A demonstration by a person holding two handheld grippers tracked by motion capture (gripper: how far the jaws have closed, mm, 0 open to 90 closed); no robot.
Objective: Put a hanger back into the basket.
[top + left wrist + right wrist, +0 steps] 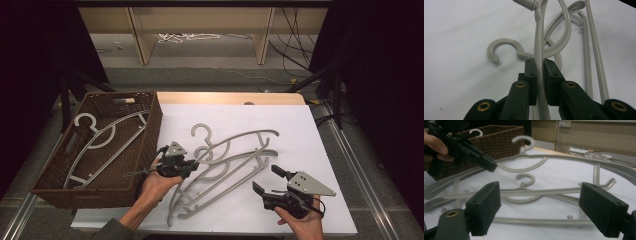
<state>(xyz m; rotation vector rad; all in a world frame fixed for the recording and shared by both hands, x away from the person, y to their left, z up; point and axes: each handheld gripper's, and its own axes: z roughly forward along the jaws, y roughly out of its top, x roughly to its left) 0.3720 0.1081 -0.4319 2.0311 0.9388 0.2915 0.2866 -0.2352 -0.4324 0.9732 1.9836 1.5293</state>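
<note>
Two grey plastic hangers lie overlapped on the white table top. My left gripper is shut on the arm of the upper hanger, just below its hook. In the left gripper view the jaws pinch that thin arm, and the lower hanger's hook lies on the table beyond. In the right gripper view the held hanger is tilted up off the lower hanger. My right gripper hovers open at the hangers' right end, its jaws wide apart with nothing gripped.
A brown wicker basket stands at the table's left edge with another grey hanger lying in it. White surface stretches to the right and far side of the hangers. Beyond the table are floor cables and wooden legs.
</note>
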